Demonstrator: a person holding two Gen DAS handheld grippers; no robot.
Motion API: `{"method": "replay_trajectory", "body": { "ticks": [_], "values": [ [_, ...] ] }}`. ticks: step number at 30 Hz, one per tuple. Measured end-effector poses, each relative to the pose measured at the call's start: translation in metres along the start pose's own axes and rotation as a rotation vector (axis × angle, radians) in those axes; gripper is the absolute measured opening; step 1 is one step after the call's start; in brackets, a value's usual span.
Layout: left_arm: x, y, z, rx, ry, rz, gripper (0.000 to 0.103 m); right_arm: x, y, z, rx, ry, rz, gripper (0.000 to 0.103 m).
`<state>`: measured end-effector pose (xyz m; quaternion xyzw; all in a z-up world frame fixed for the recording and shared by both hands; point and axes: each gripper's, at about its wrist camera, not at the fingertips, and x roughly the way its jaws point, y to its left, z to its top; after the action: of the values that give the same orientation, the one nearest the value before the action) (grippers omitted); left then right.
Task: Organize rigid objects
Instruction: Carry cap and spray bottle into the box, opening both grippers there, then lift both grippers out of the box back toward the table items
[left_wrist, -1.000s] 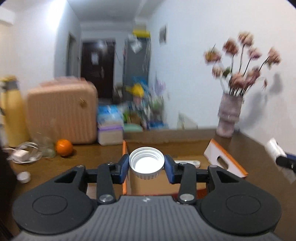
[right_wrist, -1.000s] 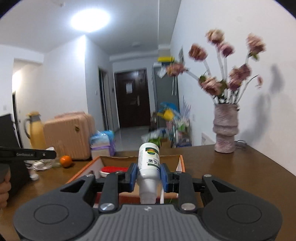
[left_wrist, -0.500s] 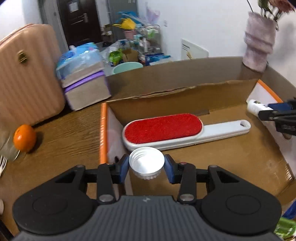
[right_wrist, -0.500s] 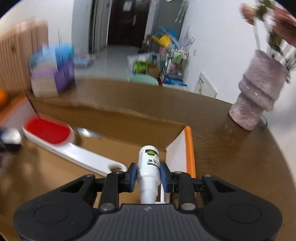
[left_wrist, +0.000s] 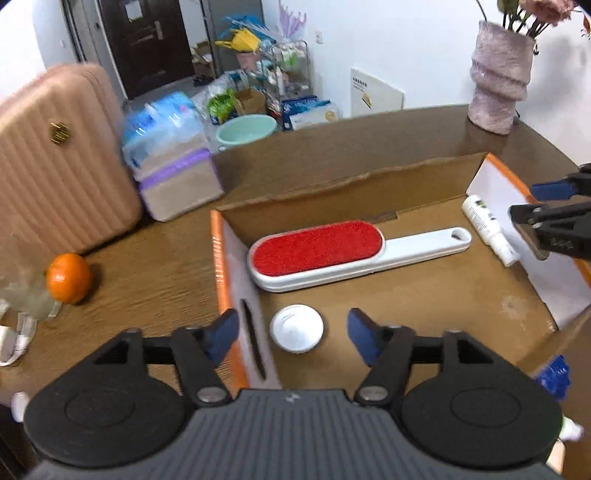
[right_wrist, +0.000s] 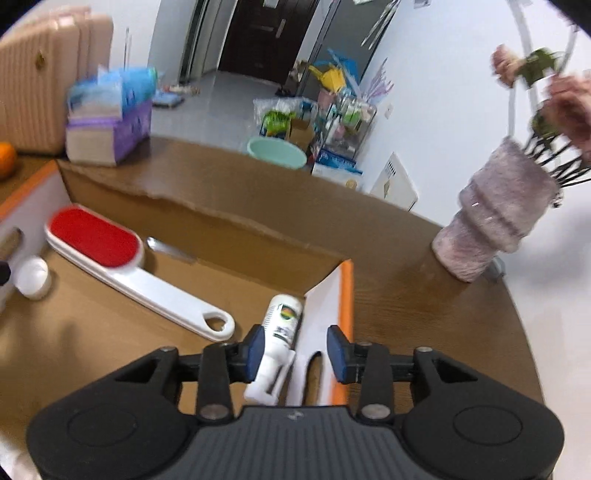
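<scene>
An open cardboard box (left_wrist: 436, 291) with orange-edged flaps lies on the wooden table. Inside it rest a red-and-white lint brush (left_wrist: 347, 251), a white cap (left_wrist: 296, 328) and a small white bottle (left_wrist: 487, 229). My left gripper (left_wrist: 293, 334) hangs over the box's left end, its jaws opening, the white cap lying loose on the box floor between them. My right gripper (right_wrist: 295, 349) is at the box's right end, jaws opening; the white bottle (right_wrist: 279, 336) leans against the left pad, free of the right pad. The lint brush (right_wrist: 122, 262) and cap (right_wrist: 34, 277) also show there.
A pink suitcase (left_wrist: 55, 162), an orange (left_wrist: 69, 277) and a tissue pack on a purple-lidded box (left_wrist: 173, 162) stand left of and behind the cardboard box. A grey vase (right_wrist: 495, 229) with flowers stands at the table's far right. Beyond the table lies cluttered floor.
Both grippers moved a little further over the box and their jaws spread. The left let go of the cap, which dropped to the box floor. The right released the bottle, which now tilts.
</scene>
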<state>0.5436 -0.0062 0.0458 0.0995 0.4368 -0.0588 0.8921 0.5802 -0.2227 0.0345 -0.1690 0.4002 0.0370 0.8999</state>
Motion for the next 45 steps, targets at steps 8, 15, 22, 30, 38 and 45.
{"method": "replay_trajectory", "body": {
  "ticks": [8,15,22,30,38,45],
  "values": [
    [-0.089,0.006,-0.025,-0.11,-0.166,0.001,0.092,-0.108,-0.008,-0.027,-0.025,-0.107,0.078,0.068],
    [-0.156,-0.003,-0.084,-0.178,-0.419,0.096,0.099,-0.185,-0.003,-0.079,0.027,-0.287,0.112,0.075],
    [-0.217,-0.017,-0.157,-0.182,-0.707,0.132,0.103,-0.248,0.003,-0.155,0.157,-0.563,0.167,0.082],
    [-0.25,-0.037,-0.238,-0.211,-0.77,0.144,0.103,-0.291,0.023,-0.239,0.301,-0.747,0.215,0.086],
    [-0.272,-0.058,-0.346,-0.175,-0.792,0.144,0.103,-0.321,0.061,-0.332,0.314,-0.749,0.218,0.095],
    [-0.257,-0.064,-0.408,-0.206,-0.719,0.077,0.103,-0.321,0.092,-0.403,0.324,-0.733,0.134,0.095]
  ]
}}
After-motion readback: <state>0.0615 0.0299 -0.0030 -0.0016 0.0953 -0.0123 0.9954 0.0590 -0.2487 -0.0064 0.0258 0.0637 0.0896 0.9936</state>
